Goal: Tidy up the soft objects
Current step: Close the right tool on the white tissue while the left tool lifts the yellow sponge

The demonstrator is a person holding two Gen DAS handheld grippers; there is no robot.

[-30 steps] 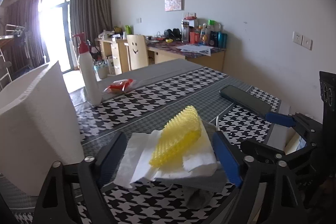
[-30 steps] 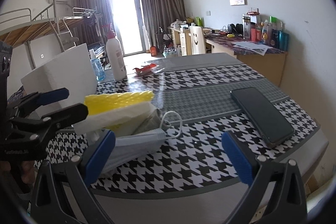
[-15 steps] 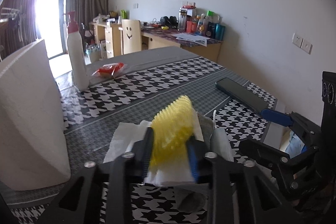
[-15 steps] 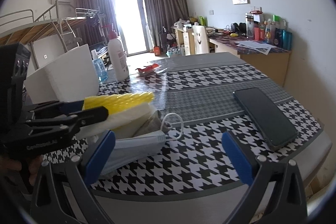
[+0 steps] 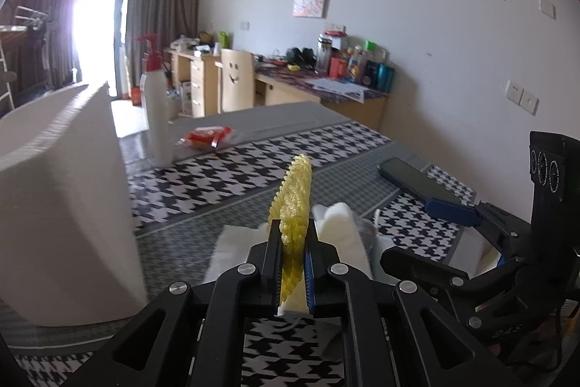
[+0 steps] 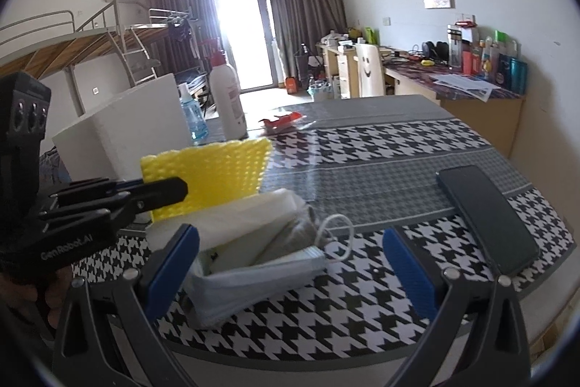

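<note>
Left gripper (image 5: 293, 263): jaws have just been closing and now pinch the near edge of the yellow foam net (image 6: 217, 173), which stands up on edge between the pads, lifted at about 12 o'clock above the pile. Held by one edge, probably so it peels off the pile alone.

Right gripper (image 6: 290, 260): jaws wide apart, nothing between the pads. It hovers over the pile's near side, at roughly 3 o'clock from the left gripper, likely ready for the next soft item.

Pile, on the checked table (image 6: 380, 147):
- white tissue (image 6: 250, 216), folded, directly under the foam net;
- grey cloth (image 6: 304, 227), partly covered by the tissue;
- pale blue face mask (image 6: 253, 281), lowest and nearest the table edge, one ear loop trailing toward 3 o'clock.

Other items:
- black phone (image 6: 485, 216), flat, at 3 o'clock from the pile, well apart;
- white foam box (image 6: 123, 133), at 10 o'clock; contents not visible;
- white pump bottle (image 6: 226, 97), upright at 12 o'clock;
- red packet (image 6: 281, 122), lying just beside the bottle.

No sorting container for the soft items is identifiable.
</note>
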